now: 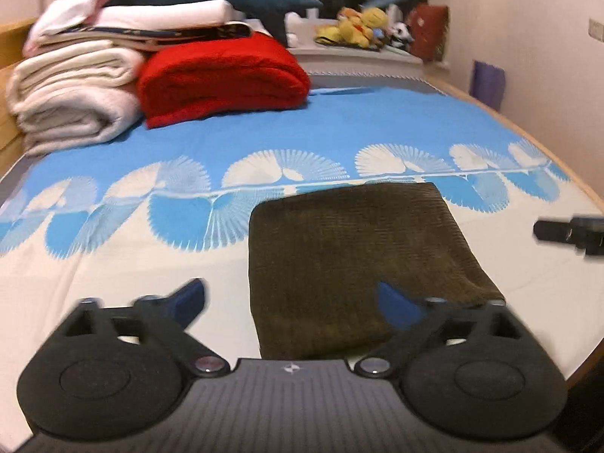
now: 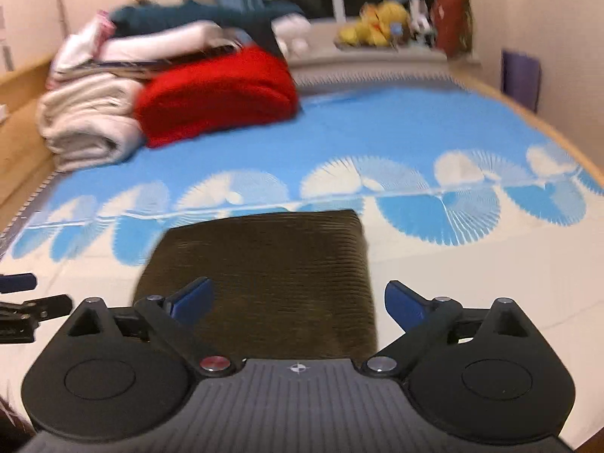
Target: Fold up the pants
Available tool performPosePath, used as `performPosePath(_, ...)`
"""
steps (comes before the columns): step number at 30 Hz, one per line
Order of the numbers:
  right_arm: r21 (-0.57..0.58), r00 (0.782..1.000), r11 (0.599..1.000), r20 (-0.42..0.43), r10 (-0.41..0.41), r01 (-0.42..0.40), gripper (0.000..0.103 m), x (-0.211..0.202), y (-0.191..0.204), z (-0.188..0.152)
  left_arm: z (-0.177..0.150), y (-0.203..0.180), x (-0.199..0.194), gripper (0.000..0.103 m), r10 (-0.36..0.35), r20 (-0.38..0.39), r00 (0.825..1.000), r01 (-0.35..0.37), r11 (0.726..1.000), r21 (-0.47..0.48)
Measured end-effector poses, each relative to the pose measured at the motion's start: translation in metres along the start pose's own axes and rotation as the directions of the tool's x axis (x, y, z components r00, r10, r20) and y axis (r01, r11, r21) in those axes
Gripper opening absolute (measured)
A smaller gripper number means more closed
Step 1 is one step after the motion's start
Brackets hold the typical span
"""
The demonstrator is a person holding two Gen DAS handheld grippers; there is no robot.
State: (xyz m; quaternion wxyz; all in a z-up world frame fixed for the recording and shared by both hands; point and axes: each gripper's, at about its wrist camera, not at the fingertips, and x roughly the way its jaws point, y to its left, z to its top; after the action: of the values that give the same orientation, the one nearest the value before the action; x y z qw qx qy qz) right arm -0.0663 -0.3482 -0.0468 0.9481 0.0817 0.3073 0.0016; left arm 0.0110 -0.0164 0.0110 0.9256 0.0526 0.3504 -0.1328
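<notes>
Pants lie folded into a compact brown corduroy rectangle on the bed, on the cream part of the sheet just below its blue fan pattern. Left tool hangs above the near edge of the pants, jaws spread wide with nothing between them. Right tool is likewise wide and empty (both views are blurred). Red blanket and white blankets sit stacked at the far left.
</notes>
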Motion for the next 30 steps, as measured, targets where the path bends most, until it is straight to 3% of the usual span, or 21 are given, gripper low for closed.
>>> performPosePath(4,0.095,1.0,0.995,0.001,-0.011,0.011,0.099,-0.015,0.015,-0.041,-0.047,-0.008,-0.004,0.103,-0.062,-0.051,0.997,0.058,0.995,-0.08)
performPosePath(6,0.094,0.999,0.995,-0.031,-0.028,0.031,0.099,-0.007,0.023,-0.057,-0.062,-0.007,0.007,0.103,-0.016,-0.129,0.992,0.005,0.996,-0.09)
performPosePath(8,0.072,0.994,0.993,-0.063,-0.094,0.098,0.098,-0.002,0.032,-0.07,-0.061,0.0,0.012,0.103,0.019,-0.148,0.989,-0.037,0.992,-0.118)
performPosePath(12,0.063,0.985,0.991,-0.138,-0.105,0.115,0.098,0.011,0.038,-0.074,-0.056,0.013,0.027,0.103,0.058,-0.178,0.982,-0.082,0.988,-0.133)
performPosePath(15,0.052,0.983,0.991,-0.138,-0.117,0.125,0.098,0.013,0.041,-0.076,-0.054,0.012,0.036,0.103,0.033,-0.207,0.978,-0.066,0.986,-0.153)
performPosePath(24,0.019,0.98,0.992,-0.155,-0.122,0.126,0.098,0.023,0.044,-0.08,-0.059,-0.018,0.046,0.103,-0.006,-0.165,0.986,-0.003,0.998,-0.056)
performPosePath(30,-0.003,0.978,0.991,-0.16,-0.131,0.132,0.098,0.027,0.041,-0.08,-0.059,-0.014,0.06,0.103,-0.011,-0.185,0.983,-0.009,0.994,-0.106)
